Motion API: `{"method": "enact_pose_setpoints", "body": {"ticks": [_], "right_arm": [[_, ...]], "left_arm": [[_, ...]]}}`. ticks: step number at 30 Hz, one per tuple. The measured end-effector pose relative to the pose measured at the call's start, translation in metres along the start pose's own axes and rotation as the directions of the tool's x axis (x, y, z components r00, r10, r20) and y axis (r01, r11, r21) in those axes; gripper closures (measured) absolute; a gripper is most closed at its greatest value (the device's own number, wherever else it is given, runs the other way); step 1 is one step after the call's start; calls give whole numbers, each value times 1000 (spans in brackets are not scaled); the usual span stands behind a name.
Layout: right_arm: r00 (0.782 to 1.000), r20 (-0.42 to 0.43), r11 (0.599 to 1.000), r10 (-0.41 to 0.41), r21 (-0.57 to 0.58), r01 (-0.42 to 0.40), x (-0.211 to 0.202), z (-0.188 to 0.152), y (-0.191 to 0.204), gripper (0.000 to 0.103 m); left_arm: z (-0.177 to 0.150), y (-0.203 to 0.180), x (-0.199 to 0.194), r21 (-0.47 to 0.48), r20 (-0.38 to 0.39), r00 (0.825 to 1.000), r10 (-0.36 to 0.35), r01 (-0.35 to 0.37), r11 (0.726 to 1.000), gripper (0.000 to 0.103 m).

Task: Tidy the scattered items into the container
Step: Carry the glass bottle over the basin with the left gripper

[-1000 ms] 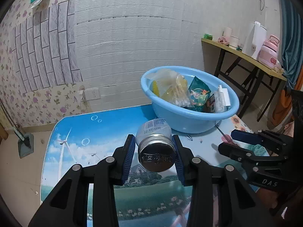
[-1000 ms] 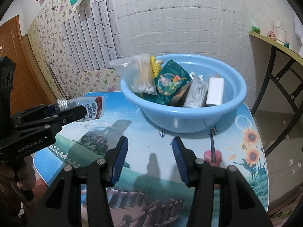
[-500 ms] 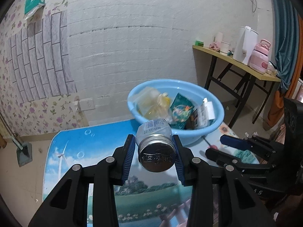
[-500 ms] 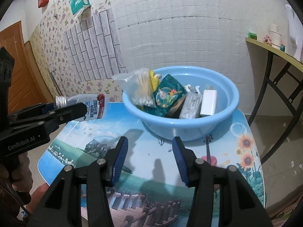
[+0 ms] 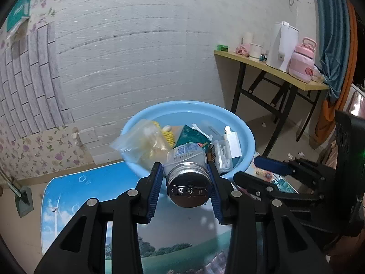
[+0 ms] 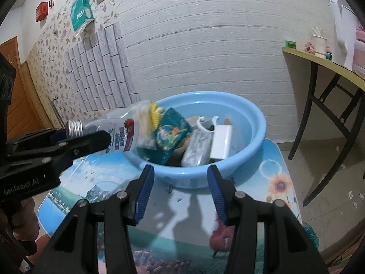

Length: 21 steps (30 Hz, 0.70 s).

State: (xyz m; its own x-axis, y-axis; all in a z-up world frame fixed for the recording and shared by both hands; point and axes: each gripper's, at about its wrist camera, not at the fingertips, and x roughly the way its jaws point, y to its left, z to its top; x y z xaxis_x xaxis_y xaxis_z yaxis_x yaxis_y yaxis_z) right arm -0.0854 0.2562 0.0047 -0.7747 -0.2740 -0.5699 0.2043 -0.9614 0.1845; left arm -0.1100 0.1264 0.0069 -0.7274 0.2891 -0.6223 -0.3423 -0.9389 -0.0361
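Taking the blue basin (image 6: 255, 123) as our landmark, we see a hand (image 6: 16, 214) at the far left of the right wrist view, well left of the basin, wrapped around the black handle of the left gripper (image 5: 186, 183). That gripper reaches toward the basin's left rim, tilted a little downward, its blue pads clamped on the neck of a small clear bottle (image 6: 114, 135) with a silver screw cap and a red and blue label. The bottle lies nearly level, base toward the basin; whether the base has crossed the rim we cannot quite tell. Inside the basin, from its left: a clear plastic bag (image 6: 141, 125), something yellow, a green snack packet (image 6: 171, 134), a clear box of cotton swabs (image 6: 197, 148) and a white charger block (image 6: 221, 145). Just in front of the basin's near wall the right gripper (image 6: 180, 195) hangs over the printed tabletop (image 6: 276, 182), angled down, its jaws parted with nothing between them.
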Motion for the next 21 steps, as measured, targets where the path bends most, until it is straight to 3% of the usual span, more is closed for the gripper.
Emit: {"method": "enact_pose_setpoints", "body": {"ticks": [21], "right_arm": [[999, 31, 1000, -10, 28, 9, 37, 24, -46, 63]], "left_arm": [[13, -24, 73, 50, -116, 993, -17, 23, 998, 65]]}}
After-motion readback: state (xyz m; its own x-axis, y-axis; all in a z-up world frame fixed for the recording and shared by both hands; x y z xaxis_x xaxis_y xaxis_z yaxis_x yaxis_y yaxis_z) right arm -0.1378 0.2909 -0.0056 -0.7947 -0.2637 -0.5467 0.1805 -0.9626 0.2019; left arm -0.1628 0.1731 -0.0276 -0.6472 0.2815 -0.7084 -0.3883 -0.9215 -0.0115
